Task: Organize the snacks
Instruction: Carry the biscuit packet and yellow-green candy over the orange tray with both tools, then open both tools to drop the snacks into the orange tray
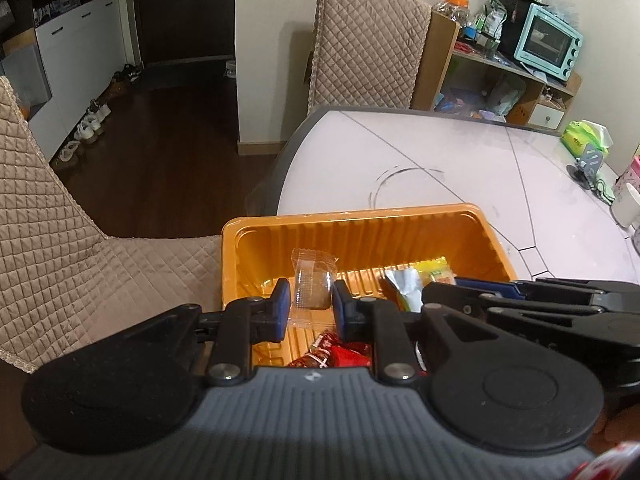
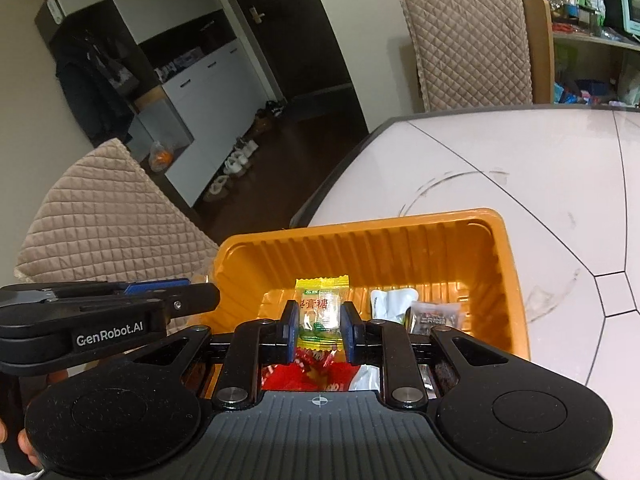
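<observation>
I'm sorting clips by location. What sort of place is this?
Most likely the dining area of a home: a white round-edged dining table with quilted beige chair covers, a mint-green countertop oven on a cluttered wooden shelf, and shoes lined up by a dark entrance door.

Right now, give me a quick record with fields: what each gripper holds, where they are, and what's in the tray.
left gripper: shut on clear-wrapped snack
right gripper: shut on yellow-green candy
position: both above the orange tray
tray contents: red wrappers, silver packet, dark packet
tray location: on the white table, near its edge
</observation>
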{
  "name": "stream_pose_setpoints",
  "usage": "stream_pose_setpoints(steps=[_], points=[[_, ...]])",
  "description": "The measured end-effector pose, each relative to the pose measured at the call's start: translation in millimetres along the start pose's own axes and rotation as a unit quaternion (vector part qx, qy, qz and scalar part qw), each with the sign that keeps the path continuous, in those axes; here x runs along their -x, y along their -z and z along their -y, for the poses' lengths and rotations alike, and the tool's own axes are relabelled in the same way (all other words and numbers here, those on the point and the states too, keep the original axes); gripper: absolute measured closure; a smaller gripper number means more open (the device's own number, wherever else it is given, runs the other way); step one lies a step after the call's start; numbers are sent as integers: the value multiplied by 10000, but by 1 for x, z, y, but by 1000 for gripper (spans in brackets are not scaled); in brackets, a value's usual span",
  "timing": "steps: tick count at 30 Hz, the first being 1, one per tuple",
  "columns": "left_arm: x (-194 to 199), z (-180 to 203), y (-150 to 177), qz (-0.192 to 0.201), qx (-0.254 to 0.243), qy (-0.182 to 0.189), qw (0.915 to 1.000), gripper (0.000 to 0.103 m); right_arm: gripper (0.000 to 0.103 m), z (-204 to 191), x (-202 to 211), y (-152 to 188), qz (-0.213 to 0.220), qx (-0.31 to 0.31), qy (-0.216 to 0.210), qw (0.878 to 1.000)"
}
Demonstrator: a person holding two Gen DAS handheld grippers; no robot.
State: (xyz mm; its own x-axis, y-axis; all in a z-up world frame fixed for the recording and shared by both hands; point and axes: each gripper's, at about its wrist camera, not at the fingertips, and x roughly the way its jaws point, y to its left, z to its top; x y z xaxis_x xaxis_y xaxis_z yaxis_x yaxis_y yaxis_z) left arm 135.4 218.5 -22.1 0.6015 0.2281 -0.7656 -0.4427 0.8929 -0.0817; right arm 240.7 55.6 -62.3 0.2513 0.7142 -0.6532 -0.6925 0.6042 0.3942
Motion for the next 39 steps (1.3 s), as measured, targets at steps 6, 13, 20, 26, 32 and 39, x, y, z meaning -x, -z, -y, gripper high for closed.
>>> stream_pose_setpoints(steps=[6,13,20,26,32,39], points=[[-18,-6,-5,-145,38,17,9999,83,81,6,-18,-5,-96,-19,64,9999],[-32,-8,-9,-259,58,5,9996,83,81,9,-29,-6,-171,-19,98,9998],[-43,-11,-11,-335,97,-21,9994,83,81,10,-33,-7,-162,-78,116,9998],[-45,-13,-12,-337,133,-46,9993,83,81,13,-30,-5,-150,-126,131,9997],[-43,-17,-13,-329,183,-37,9993,82,81,12,-28,-4,-158,-152,154,9996],[-37,-18,-13,-271,210,-7,9994,76,81,9,-30,-5,-154,-164,123,9997]])
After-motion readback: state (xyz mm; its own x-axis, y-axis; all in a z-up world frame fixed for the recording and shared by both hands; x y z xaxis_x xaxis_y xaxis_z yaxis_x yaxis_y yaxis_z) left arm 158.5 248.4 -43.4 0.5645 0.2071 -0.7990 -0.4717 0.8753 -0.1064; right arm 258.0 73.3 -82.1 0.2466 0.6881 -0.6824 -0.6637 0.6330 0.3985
